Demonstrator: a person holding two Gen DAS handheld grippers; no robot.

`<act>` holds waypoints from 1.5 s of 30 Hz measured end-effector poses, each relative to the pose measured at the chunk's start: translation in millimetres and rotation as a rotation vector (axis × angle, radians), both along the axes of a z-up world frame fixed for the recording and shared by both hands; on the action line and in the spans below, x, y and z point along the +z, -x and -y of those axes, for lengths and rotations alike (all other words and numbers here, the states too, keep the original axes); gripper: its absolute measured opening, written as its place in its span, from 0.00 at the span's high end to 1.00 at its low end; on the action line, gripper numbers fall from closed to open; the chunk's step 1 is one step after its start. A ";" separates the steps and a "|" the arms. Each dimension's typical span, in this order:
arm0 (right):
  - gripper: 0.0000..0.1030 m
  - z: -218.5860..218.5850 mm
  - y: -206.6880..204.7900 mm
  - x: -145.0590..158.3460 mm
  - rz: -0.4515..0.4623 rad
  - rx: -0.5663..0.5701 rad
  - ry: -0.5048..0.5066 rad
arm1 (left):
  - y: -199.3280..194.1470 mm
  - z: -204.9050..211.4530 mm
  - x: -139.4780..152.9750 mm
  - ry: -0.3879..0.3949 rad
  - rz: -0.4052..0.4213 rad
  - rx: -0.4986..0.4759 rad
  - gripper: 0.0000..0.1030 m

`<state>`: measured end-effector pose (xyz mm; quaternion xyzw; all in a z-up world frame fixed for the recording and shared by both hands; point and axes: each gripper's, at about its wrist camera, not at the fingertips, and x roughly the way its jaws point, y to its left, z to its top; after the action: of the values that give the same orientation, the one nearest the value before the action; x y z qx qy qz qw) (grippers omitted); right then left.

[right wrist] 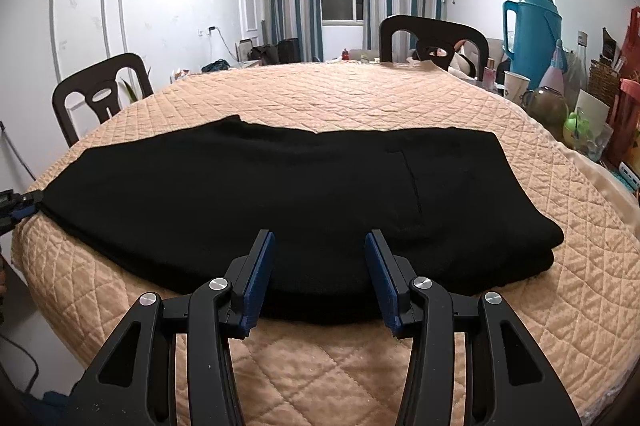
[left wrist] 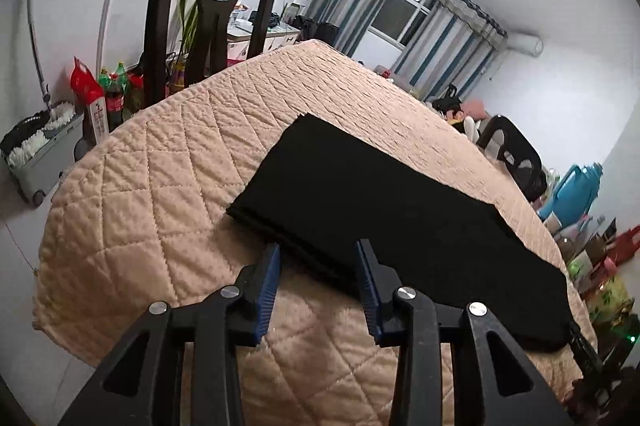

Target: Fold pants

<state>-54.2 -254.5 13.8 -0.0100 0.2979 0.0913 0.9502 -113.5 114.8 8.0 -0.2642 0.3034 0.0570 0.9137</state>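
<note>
Black pants (right wrist: 280, 185) lie flat and folded lengthwise on a peach quilted table cover (right wrist: 340, 93), waist end to the right. In the left wrist view the pants (left wrist: 380, 193) stretch away to the right. My left gripper (left wrist: 319, 250) stands open at the leg end, with the hem's near corner lying between its blue pads (left wrist: 270, 286), not pinched. That gripper also shows at the far left edge (right wrist: 16, 205) of the right wrist view. My right gripper (right wrist: 319, 240) is open over the pants' near folded edge, nothing pressed between its fingers.
Dark chairs stand at the table's left (right wrist: 100, 93) and far side (right wrist: 434, 37). A teal thermos (right wrist: 532, 29), cups, bottles and baskets crowd the table's right edge. Soda bottles (left wrist: 114, 93) and a mop bucket (left wrist: 36, 149) sit on the floor left of the table.
</note>
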 end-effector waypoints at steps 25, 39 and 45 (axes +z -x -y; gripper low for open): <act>0.54 3.4 -1.9 5.2 0.024 0.008 -0.045 | -42.8 27.8 35.7 -0.081 0.051 -0.083 0.94; 0.54 19.0 3.7 6.8 0.024 -0.014 -0.090 | -81.0 222.0 47.9 -0.109 0.080 -0.713 0.94; 0.54 20.4 0.8 2.2 -0.002 0.008 -0.132 | -73.3 231.8 25.9 -0.086 0.018 -0.774 0.91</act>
<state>-55.0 -274.9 16.0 0.0515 0.2923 0.1145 0.9481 -40.3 -117.0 33.9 -0.0922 0.3702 -0.2818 0.8804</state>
